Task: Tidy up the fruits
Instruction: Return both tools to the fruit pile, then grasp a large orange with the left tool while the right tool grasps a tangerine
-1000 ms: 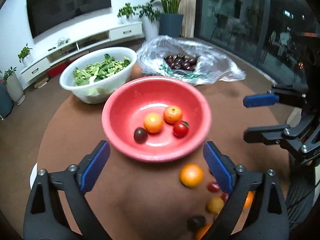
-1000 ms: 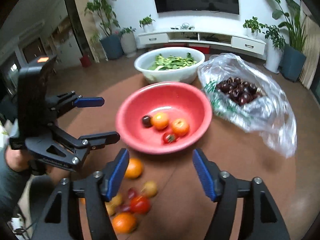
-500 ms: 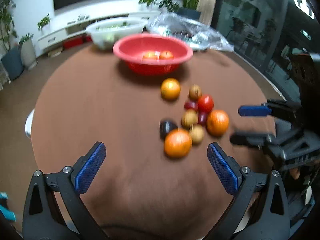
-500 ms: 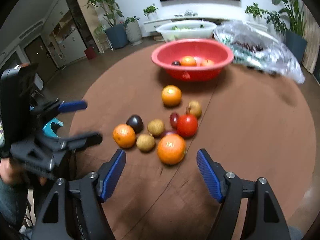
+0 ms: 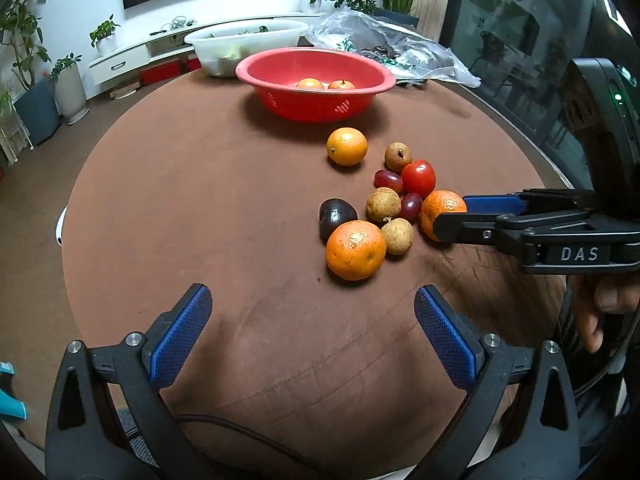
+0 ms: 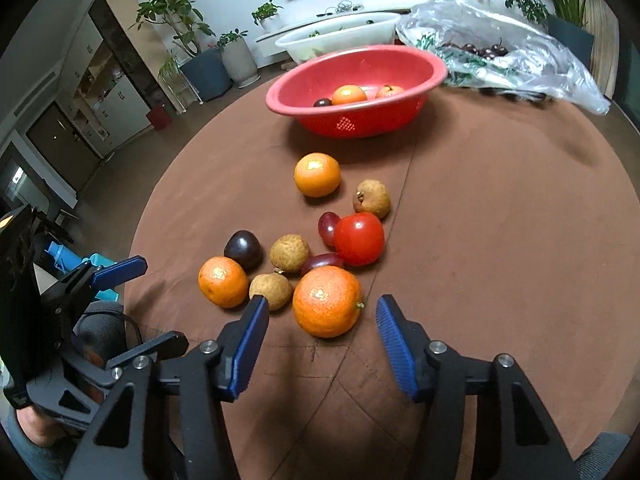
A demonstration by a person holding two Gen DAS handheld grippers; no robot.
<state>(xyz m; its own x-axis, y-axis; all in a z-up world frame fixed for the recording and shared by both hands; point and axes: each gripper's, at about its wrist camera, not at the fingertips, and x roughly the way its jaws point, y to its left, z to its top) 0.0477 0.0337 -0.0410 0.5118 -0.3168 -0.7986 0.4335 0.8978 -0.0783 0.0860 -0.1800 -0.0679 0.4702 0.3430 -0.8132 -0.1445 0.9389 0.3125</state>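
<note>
On the brown round table (image 6: pixel 500 240), a loose cluster of fruit sits short of the red basket (image 6: pixel 424 76), which already holds a few pieces — two orange ones and a dark one show over the rim. Step in hand, by my read: picking the next piece for the basket. The right gripper (image 6: pixel 320 340) hangs low just behind the big orange (image 6: pixel 326 302); its fingers have just been closing but are spread either side w/ gaps, nothing pinched yet. A brown longan (image 6: pixel 271 290) lies touching that orange on the left, right by the left finger's tip, so the next move prob. calls for easing fwd until the pads flank the orange alone, then squeezing w/o knocking the neighbours — round fruit may roll. The left gripper (image 5: pixel 312 332) has its fingers spread wide over bare cloth, empty, near the other orange (image 5: pixel 355 250) at the cluster's edge. Beyond the basket: a white basin (image 5: pixel 208 46) of greens and a clear plastic bag (image 6: pixel 520 36) of dark cherries. Room looks like a lounge — wall TV, low white cabinet, potted plants, dark glass at the side.
</note>
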